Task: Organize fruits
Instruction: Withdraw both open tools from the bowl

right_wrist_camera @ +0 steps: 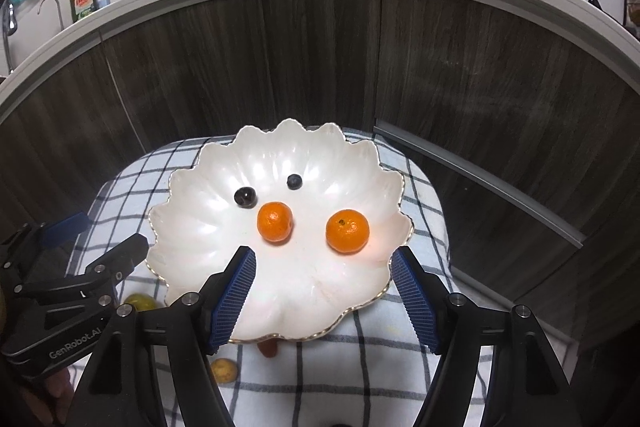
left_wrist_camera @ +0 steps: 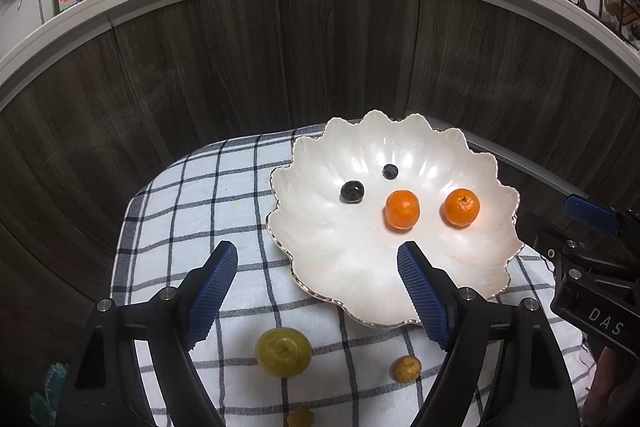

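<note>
Hovering over the near edge of the dish, the left gripper (left_wrist_camera: 318,259) has its blue ribbed fingers (left_wrist_camera: 214,291) spread wide with nothing between them; the right gripper (right_wrist_camera: 324,269) is spread the same way, its fingers (right_wrist_camera: 236,297) empty above the near half of the dish. Both point forward and downward toward the fruit.

The scalloped white dish (right_wrist_camera: 192,227) sits on a blue-and-white checked cloth (left_wrist_camera: 192,195) covering the tabletop, its fluted rim fanning away toward the dark wood cabinet fronts (right_wrist_camera: 320,59) behind. Its long axis runs left to right across both views. Inside lie four fruits: two glossy orange mandarins, one (right_wrist_camera: 275,221) near the middle and the other (right_wrist_camera: 347,231) to its right, well apart from each other. The right one shows its dark stem scar facing up and toward the camera. Behind them are two small dark berries, the larger (right_wrist_camera: 245,197) just left of the middle mandarin and the smaller (right_wrist_camera: 294,181) further back.

Outside the dish, on the cloth in front of it, rest a yellow-green round fruit (left_wrist_camera: 283,351) with its stem dimple facing upward, a smaller yellowish fruit (left_wrist_camera: 406,369) to its right, and another small yellow-orange one (left_wrist_camera: 300,419) cut off by the bottom edge of the left view.
</note>
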Available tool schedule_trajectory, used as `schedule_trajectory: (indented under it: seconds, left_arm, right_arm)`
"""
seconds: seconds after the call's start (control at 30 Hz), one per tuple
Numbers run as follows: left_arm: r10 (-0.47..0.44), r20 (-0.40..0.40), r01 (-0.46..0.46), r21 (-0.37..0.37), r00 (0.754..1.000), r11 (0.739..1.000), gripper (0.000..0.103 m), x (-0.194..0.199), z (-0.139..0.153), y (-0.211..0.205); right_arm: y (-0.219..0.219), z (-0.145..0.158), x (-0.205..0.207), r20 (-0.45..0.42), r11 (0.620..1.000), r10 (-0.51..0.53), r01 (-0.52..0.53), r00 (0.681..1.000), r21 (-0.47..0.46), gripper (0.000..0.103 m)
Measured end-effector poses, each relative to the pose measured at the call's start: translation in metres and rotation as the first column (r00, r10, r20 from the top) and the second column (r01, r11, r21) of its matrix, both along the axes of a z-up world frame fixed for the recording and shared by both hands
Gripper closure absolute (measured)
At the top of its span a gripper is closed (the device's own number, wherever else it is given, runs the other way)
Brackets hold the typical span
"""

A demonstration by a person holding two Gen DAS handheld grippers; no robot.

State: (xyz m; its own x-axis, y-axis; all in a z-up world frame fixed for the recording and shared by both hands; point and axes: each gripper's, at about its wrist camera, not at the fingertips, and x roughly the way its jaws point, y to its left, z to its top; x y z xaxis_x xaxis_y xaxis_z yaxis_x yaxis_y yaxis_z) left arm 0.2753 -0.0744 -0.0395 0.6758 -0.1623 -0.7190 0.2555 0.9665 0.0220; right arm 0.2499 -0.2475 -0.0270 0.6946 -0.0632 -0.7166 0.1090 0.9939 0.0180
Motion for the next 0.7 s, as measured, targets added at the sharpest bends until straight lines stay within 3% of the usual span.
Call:
schedule_trajectory:
  seconds: [0.7]
  left_arm:
    - [0.003,0.019,-0.003,-0.001,1.0,1.0,0.021,-0.039,0.014,0.001]
  right_arm:
    - [-0.001,0.015,-0.036,0.031,1.0,0.005,-0.005,1.0,-0.009,0.032]
